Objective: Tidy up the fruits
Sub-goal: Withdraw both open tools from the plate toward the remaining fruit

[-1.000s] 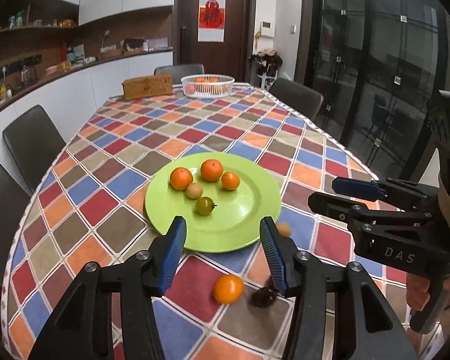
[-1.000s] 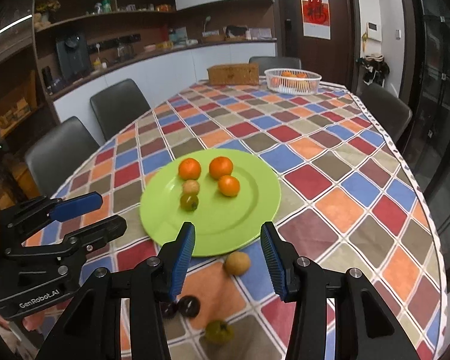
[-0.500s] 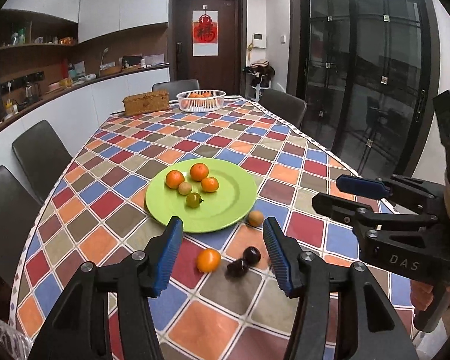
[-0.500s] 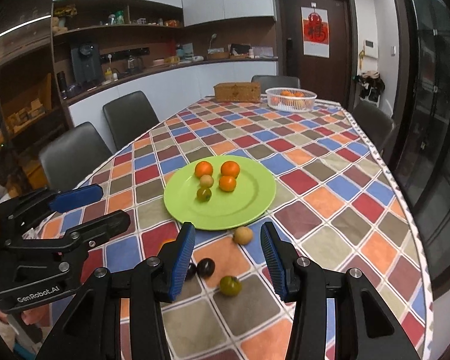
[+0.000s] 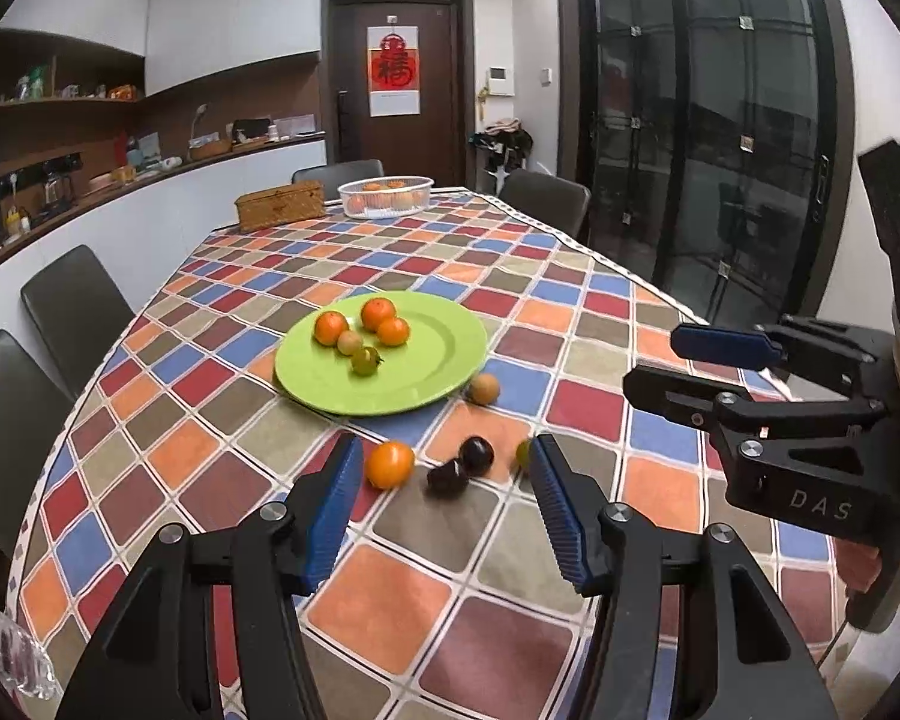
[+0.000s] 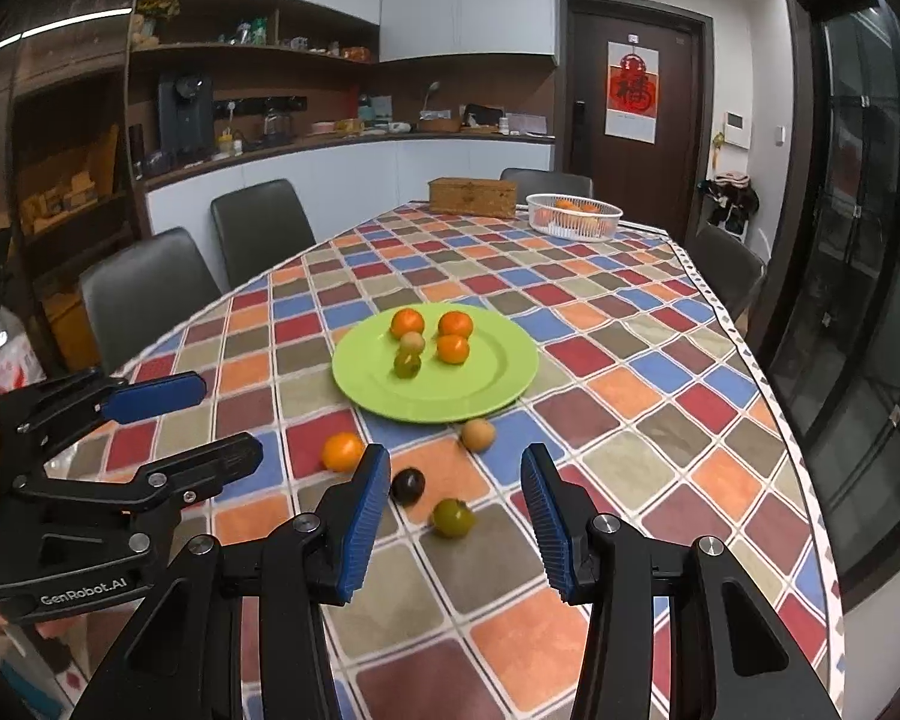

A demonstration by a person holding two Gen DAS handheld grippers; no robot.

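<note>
- A green plate (image 5: 426, 372) sits on the checked tabletop (image 5: 390, 594) beyond both pairs of fingers, carrying three oranges, a small tan fruit and a green one
- The left gripper (image 5: 444, 498) hovers above the tabletop, its blue-padded fingers (image 5: 330, 507) spreading apart with nothing pressed between them
- Just past those fingers lie an orange fruit (image 5: 389, 464) near the left pad, two dark fruits (image 5: 462, 468) in the middle of the gap, and a green fruit (image 5: 523, 453) half hidden behind the right pad
- A tan fruit (image 5: 483, 388) rests farther ahead, touching or just beside the plate's near rim
- The right gripper (image 6: 450, 516) is held released, fingers (image 6: 546, 516) parted and gripping nothing
- In its view the green fruit (image 6: 453, 517) and one dark fruit (image 6: 407, 485) lie on the tabletop in line with the gap; the orange fruit (image 6: 342, 451) sits just outside the left finger
- A white basket (image 6: 573, 216) of oranges and a woven box (image 6: 473, 197) stand far ahead at the table's end
</note>
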